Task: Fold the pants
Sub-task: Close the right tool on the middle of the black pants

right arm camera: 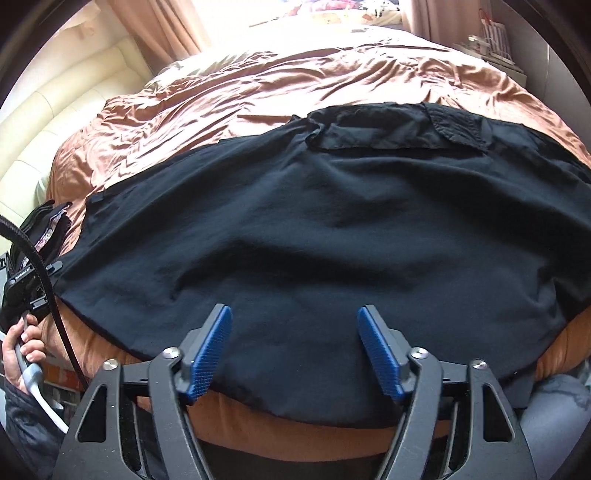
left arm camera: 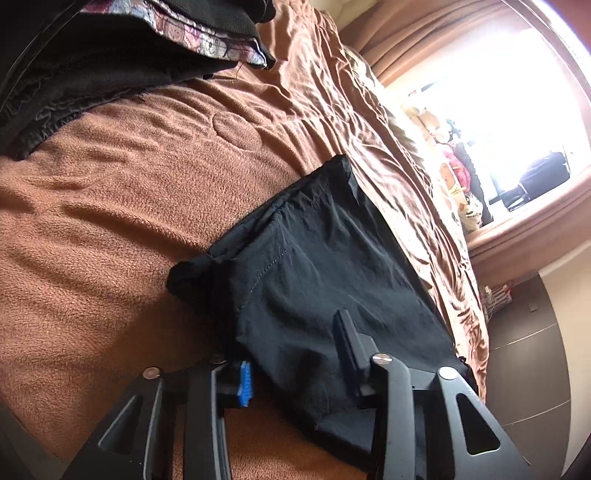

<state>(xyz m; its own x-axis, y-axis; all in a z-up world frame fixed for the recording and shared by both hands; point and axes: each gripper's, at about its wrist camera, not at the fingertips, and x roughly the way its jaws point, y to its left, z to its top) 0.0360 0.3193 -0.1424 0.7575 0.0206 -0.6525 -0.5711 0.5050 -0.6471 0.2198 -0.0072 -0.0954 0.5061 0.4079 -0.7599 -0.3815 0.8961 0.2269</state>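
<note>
Pants [right arm camera: 332,236] of black cloth are spread flat across the bed [right arm camera: 258,92], over its brown blanket, with the waistband at the far side and a hem at the near edge of the bed. In the left wrist view a folded end of the pants [left arm camera: 314,266] is seen, a knotted cord lying at its left edge. The right gripper [right arm camera: 295,350] is held just above the near hem, its blue-padded fingers [right arm camera: 212,350] spread apart with only cloth below them and nothing pinched. The left gripper [left arm camera: 295,365] is set at the near edge of the pants; cloth lies between its fingers [left arm camera: 243,384], but whether it is pinched cannot be told. A hand [right arm camera: 22,350] is seen at the left of the pants, around a handle and cable. A pile of dark clothes [left arm camera: 110,66] lies on the bed, well apart from the pants. Curtains [right arm camera: 162,26] hang beyond the bed.
</note>
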